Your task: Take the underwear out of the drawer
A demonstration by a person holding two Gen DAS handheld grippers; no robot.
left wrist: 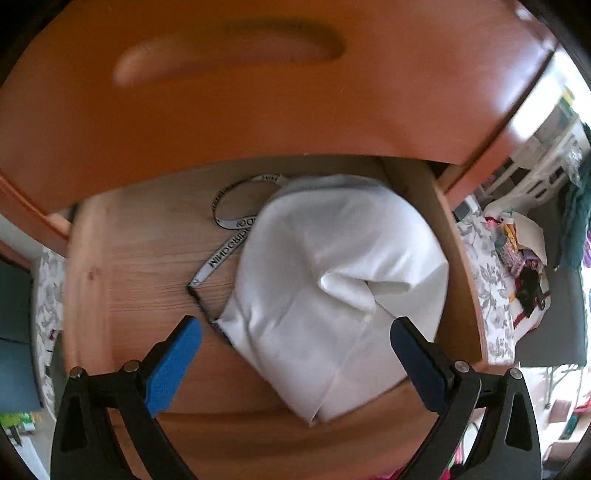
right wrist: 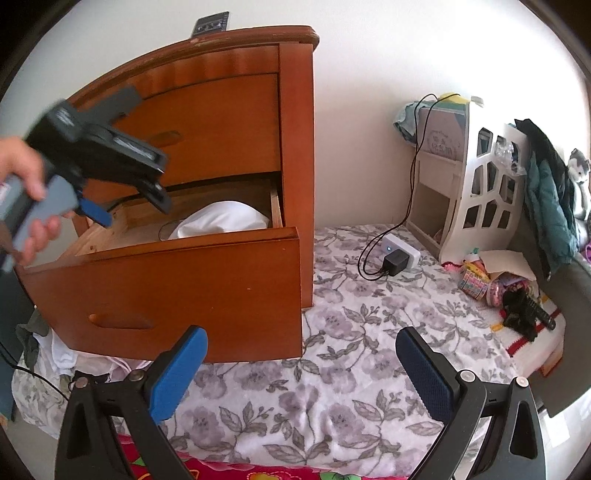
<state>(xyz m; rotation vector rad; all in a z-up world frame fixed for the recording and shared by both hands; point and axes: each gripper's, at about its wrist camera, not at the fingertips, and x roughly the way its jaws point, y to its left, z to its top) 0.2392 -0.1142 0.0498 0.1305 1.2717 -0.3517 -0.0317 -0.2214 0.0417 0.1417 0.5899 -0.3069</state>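
White folded underwear [left wrist: 332, 288] lies on the right side of the open drawer's wooden floor [left wrist: 140, 258], and its grey lettered waistband [left wrist: 229, 236] trails off to the left. My left gripper [left wrist: 295, 332] hovers just above the fabric, open, with a blue pad on either side of the near edge. From the right wrist view, the underwear [right wrist: 221, 221] shows over the pulled-out drawer front [right wrist: 166, 288], and a hand holds the left gripper [right wrist: 129, 210] over the drawer. My right gripper [right wrist: 299, 339] is open and empty above the floral bedcover [right wrist: 351, 332], in front of the drawer.
The closed upper drawer front [left wrist: 221, 110] overhangs the open drawer. A remote [right wrist: 212, 23] rests on top of the nightstand. On the bedcover to the right are a charger with a cable [right wrist: 400, 254], a white cut-out shelf [right wrist: 480, 192], toys [right wrist: 495, 284] and a teal jacket [right wrist: 550, 206].
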